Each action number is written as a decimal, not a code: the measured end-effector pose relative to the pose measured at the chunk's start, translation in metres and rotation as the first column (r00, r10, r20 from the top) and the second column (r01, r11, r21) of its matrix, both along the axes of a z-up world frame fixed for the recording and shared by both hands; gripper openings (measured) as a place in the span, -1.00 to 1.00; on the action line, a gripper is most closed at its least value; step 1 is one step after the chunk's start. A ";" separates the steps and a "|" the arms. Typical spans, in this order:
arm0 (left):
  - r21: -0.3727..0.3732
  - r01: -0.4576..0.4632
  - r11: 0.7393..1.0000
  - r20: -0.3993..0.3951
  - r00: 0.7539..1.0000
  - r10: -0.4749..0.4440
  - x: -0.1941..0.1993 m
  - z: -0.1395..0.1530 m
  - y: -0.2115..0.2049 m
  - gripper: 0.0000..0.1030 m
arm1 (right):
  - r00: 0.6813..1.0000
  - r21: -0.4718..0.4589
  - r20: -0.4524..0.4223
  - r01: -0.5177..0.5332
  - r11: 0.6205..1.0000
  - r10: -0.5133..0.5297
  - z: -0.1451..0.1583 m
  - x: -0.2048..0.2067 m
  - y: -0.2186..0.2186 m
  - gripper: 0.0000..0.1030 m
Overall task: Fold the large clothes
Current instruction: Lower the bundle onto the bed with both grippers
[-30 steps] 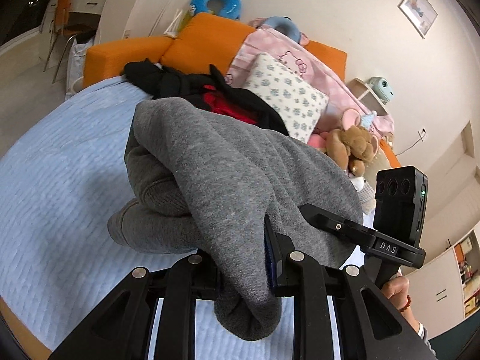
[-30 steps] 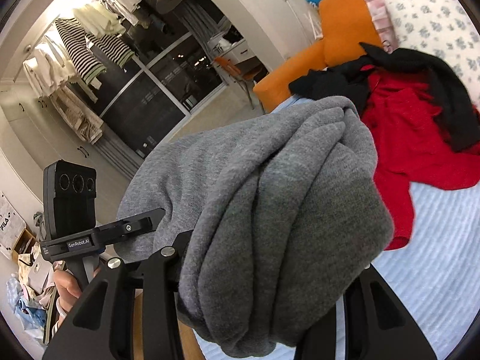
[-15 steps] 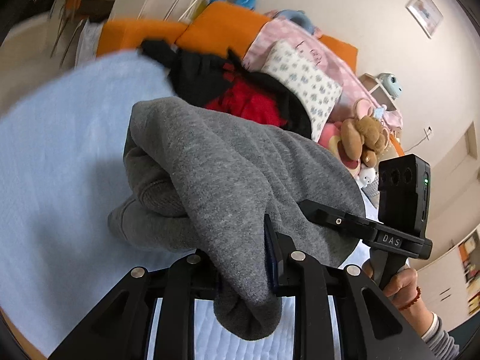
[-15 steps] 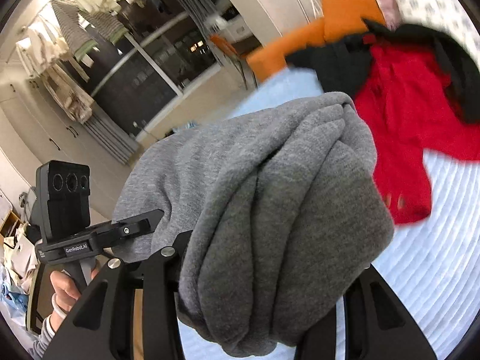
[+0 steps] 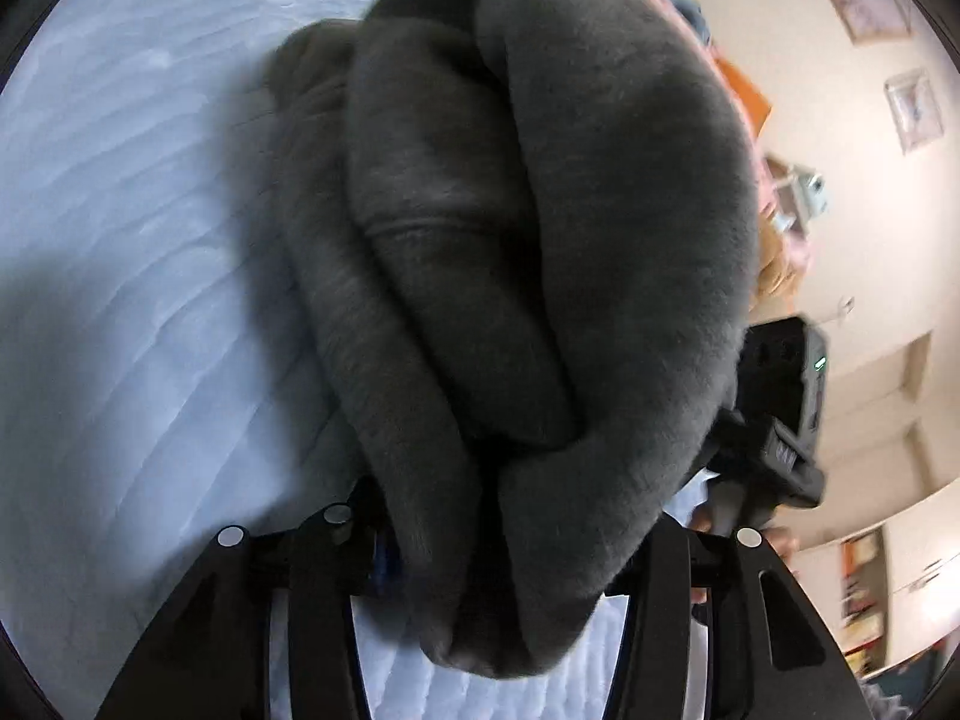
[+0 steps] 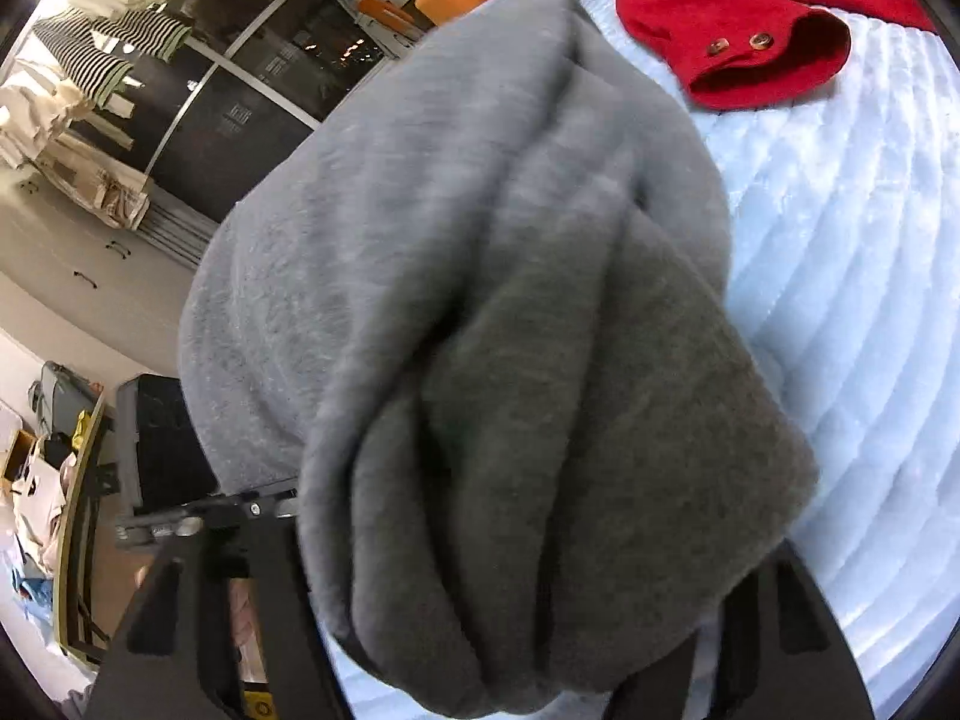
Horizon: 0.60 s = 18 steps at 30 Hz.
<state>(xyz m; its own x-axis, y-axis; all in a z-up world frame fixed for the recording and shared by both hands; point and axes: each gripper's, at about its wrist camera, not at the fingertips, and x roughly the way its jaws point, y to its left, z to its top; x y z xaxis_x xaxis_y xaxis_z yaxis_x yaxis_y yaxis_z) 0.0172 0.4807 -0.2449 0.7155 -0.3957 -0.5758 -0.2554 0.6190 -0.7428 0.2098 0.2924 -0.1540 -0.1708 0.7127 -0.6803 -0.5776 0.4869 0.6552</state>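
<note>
Gray sweatshirt [image 6: 480, 330] lowered toward pale bedspread [image 6: 840, 300], apparently loose between both grippers' opening jaws, red garment [image 6: 738, 18] beyond.

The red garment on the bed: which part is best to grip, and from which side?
Probably the buttoned cuff of the red garment. It lies flat on the light blue bed cover with its open end toward the camera, so come from this near side, low.

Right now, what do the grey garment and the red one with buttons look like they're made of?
Grey garment: soft matte fleece-like knit, judging by its fuzzy nap and thick rounded folds. Red garment: likely a woolly knit, with a matte fuzzy surface and brown buttons.
</note>
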 end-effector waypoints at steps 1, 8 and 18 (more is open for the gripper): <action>0.001 -0.005 1.000 -0.002 1.000 0.005 -0.006 0.002 0.000 0.05 | 1.000 -0.017 0.016 -0.022 1.000 0.022 0.004 -0.002 0.000 0.77; 0.153 0.006 0.988 -0.024 1.000 -0.003 -0.048 0.059 0.003 0.14 | 0.997 -0.033 0.073 0.009 0.999 -0.006 0.055 0.011 -0.054 0.85; 0.296 0.025 0.955 0.080 0.995 -0.051 0.024 0.167 -0.008 0.29 | 0.991 0.071 0.119 0.049 0.996 -0.057 0.114 0.073 -0.004 0.22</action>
<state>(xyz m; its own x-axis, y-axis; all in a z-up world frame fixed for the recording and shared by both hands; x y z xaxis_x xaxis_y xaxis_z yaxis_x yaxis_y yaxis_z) 0.0410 0.4725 -0.0781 0.7549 -0.2459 -0.6081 -0.1705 0.8217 -0.5438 0.2828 0.2879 -0.0396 -0.0511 0.7639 -0.6433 -0.6294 0.4755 0.6146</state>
